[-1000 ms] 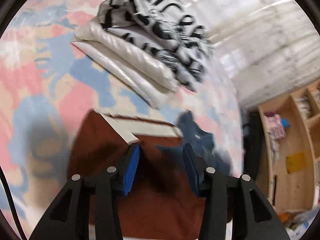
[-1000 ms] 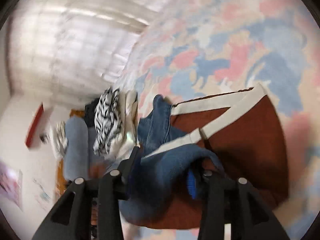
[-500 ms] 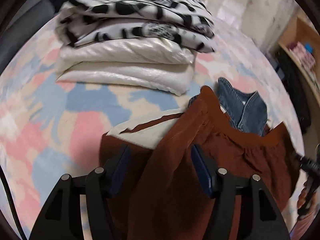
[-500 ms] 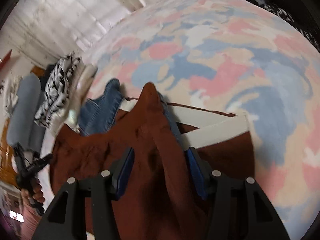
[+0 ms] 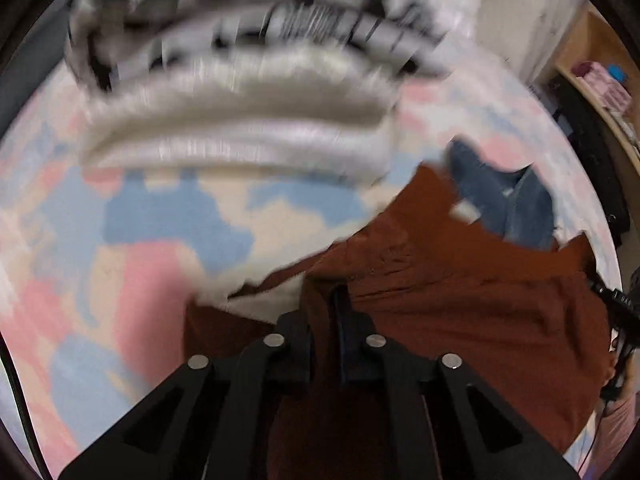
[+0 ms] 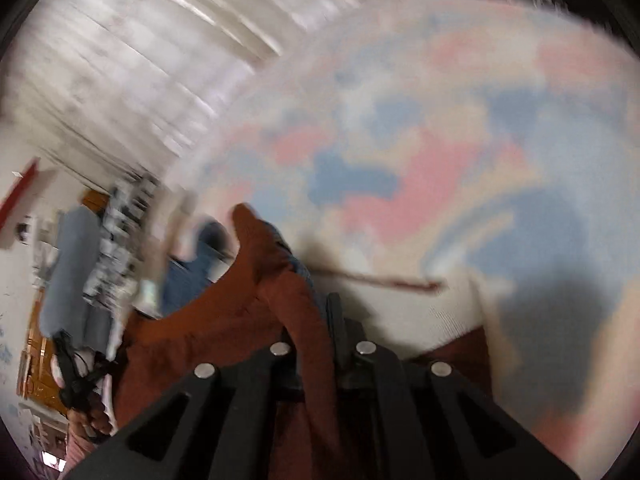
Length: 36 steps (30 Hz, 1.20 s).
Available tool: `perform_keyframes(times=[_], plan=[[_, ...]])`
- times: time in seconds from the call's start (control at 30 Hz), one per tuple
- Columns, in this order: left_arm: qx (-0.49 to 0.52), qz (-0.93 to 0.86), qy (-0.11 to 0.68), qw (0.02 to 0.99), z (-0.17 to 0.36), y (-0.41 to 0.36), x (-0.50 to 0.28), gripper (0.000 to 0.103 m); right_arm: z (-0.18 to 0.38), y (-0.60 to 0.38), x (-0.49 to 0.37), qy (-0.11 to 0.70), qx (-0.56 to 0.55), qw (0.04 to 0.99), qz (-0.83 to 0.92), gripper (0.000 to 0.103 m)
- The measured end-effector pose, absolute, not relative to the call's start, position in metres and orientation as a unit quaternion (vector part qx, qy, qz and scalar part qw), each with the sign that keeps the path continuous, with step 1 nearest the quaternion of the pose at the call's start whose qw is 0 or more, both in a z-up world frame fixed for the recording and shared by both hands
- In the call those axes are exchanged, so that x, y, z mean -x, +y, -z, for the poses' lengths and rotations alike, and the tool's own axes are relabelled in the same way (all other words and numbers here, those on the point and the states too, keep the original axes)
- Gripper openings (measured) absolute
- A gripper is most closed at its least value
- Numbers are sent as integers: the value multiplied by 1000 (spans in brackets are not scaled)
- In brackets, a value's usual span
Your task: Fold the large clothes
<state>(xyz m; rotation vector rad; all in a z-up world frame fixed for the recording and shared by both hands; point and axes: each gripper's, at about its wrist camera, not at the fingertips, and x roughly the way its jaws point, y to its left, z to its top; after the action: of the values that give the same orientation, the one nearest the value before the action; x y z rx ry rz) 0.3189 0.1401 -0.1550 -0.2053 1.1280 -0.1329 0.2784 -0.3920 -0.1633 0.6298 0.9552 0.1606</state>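
A rust-brown garment (image 5: 460, 300) with cream bands (image 5: 276, 292) and a blue denim part (image 5: 500, 200) lies on the pastel patterned bedspread (image 5: 160, 220). My left gripper (image 5: 326, 320) is shut on a fold of the brown cloth. In the right wrist view my right gripper (image 6: 320, 320) is shut on another fold of the same brown garment (image 6: 224, 328), with a cream band (image 6: 432, 312) beside it. Both views are motion-blurred.
A stack of folded clothes, cream (image 5: 240, 120) under black-and-white print (image 5: 260, 12), lies beyond the garment; it also shows in the right wrist view (image 6: 120, 240). A wooden shelf (image 5: 600, 80) stands at right. The other hand and gripper show at the frame edges (image 6: 76, 380).
Both grippers have closed from open onto folds of the brown garment. The left gripper has moved closer to the folded stack; both views now blur with motion.
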Motion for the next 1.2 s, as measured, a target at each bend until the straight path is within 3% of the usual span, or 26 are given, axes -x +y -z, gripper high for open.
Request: perform_keyframes(times=[0.07, 0.17, 0.3, 0.47, 0.67, 0.7, 0.73, 0.8, 0.87, 1.03, 1.13, 1.2], plan=[[125, 74, 526, 838, 158, 149, -315, 14, 174, -397, -277, 455, -324, 825, -80, 11], [145, 75, 519, 839, 148, 163, -302, 25, 159, -407, -265, 460, -338, 817, -78, 26], [130, 69, 502, 852, 128, 184, -267, 30, 124, -416, -225, 468, -266, 840, -59, 47], [98, 77, 491, 862, 123, 188, -212, 30, 111, -415, -171, 473, -225, 849, -70, 47], [76, 44, 484, 871, 141, 172, -191, 29, 135, -389, -157, 486, -195, 848, -81, 47], [78, 41, 482, 872, 142, 169, -192, 13, 139, -383, -158, 482, -193, 851, -81, 47], [73, 36, 480, 874, 143, 166, -192, 6, 142, -380, -159, 481, -189, 852, -81, 47], [37, 1, 477, 878, 140, 160, -192, 1, 146, -369, -161, 484, -168, 855, -75, 14], [21, -14, 468, 883, 132, 162, -190, 0, 137, -368, -158, 482, -152, 860, -70, 12], [6, -66, 477, 876, 137, 191, -190, 0, 113, -371, -150, 452, -97, 884, -65, 12], [39, -53, 487, 871, 145, 209, -181, 0, 144, -368, -158, 496, -83, 863, -52, 17], [73, -29, 485, 871, 141, 217, -173, 2, 143, -379, -157, 491, -126, 861, -52, 26]])
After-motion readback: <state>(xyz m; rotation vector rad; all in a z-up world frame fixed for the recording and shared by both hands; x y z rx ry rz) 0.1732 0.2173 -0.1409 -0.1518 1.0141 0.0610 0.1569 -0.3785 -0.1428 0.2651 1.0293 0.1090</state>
